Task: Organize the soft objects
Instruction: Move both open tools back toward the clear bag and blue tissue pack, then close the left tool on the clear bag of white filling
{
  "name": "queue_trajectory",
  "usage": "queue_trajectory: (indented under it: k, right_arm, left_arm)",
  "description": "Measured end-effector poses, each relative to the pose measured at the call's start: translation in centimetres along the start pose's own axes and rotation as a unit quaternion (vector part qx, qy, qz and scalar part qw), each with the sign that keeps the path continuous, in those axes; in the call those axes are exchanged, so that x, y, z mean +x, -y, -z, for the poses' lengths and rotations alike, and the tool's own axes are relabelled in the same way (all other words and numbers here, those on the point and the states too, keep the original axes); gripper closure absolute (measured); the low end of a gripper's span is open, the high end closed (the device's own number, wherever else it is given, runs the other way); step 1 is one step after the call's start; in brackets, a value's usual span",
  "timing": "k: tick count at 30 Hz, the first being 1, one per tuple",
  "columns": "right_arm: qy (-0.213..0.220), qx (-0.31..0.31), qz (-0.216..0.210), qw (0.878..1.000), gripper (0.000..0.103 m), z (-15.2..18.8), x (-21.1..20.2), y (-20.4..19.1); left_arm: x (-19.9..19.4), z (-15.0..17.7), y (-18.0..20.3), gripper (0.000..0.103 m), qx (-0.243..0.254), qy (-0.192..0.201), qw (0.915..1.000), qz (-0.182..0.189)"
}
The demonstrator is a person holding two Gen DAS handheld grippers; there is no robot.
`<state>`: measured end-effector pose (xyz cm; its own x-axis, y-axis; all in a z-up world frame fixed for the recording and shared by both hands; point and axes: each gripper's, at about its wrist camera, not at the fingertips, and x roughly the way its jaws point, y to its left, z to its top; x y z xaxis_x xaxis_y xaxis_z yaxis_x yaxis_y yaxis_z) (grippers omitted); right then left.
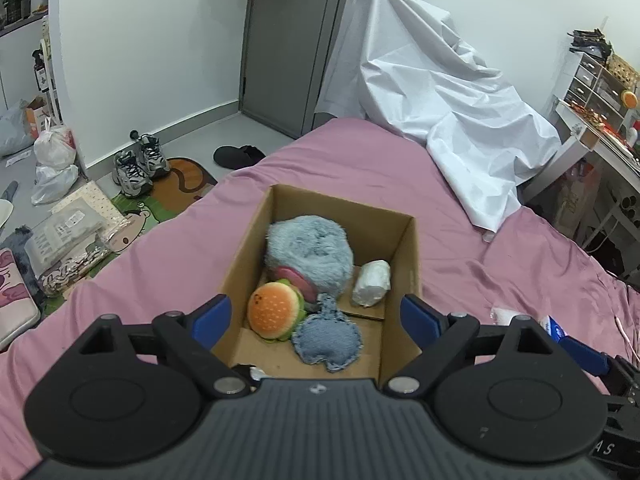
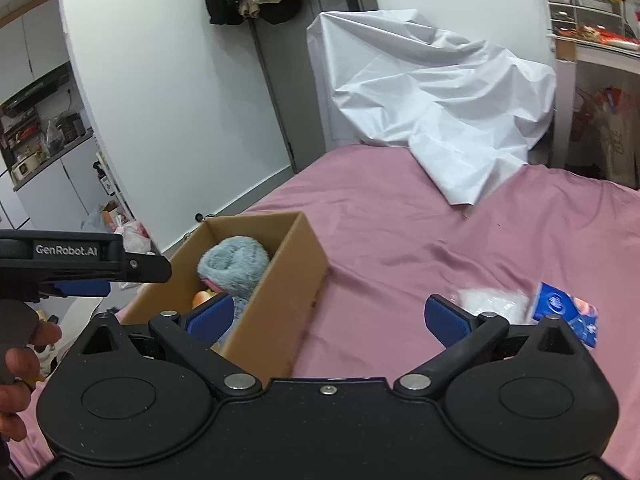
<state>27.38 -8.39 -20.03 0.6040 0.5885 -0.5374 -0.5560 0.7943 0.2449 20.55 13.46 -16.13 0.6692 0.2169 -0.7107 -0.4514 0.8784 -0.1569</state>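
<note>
An open cardboard box [image 1: 412, 248] stands on the pink bed [image 1: 360, 168]. Inside it lie a fluffy blue-grey plush [image 1: 308, 246], a burger plush [image 1: 274, 310], a denim plush [image 1: 328, 338] and a white wrapped bundle [image 1: 372, 282]. My left gripper [image 1: 316, 312] hangs open over the box's near end, holding nothing. My right gripper [image 2: 328, 314] is open and empty above the bed, just right of the box [image 2: 280, 280]. A white fluffy item [image 2: 492, 302] and a blue packet [image 2: 568, 312] lie on the bed beside its right finger.
A white sheet [image 1: 432, 92] drapes over something at the bed's far end. Shoes [image 1: 140, 160], a mat and bags cover the floor to the left. A desk with drawers [image 1: 592, 120] stands at the right. A person's hand [image 2: 24, 344] holds the left gripper's handle.
</note>
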Motion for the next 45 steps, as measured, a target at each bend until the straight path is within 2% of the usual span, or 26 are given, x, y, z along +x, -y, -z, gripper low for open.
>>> queue_trajectory:
  k: [11,21,29,31,37,45]
  right_arm:
    - [0.002,0.020,0.024,1.000,0.000,1.4,-1.7,4.0]
    - [0.011,0.035,0.055,0.998,0.001,2.1,-3.1,7.5]
    - [0.007,0.071,0.077,0.994,0.014,2.8,-2.9,10.3]
    - [0.005,0.079,0.081,0.994,0.021,2.9,-3.0,10.9]
    - [0.004,0.098,0.094,0.991,0.028,3.1,-3.2,12.8]
    - [0.002,0.110,0.113,0.988,0.029,3.6,-3.5,15.0]
  left_arm:
    - [0.2,0.2,3.2,0.012,0.011,0.005,0.9999,-0.001]
    - [1.1,0.9,7.4,0.012,0.032,0.000,0.9993,0.019]
    - [1.9,1.3,10.9,0.012,0.058,-0.004,0.9972,0.046]
    - [2.3,1.4,11.6,0.012,0.059,-0.009,0.9968,0.054]
    - [4.0,2.1,13.6,0.012,0.056,-0.025,0.9956,0.071]
    - [5.7,3.3,15.9,0.012,0.065,-0.040,0.9926,0.094]
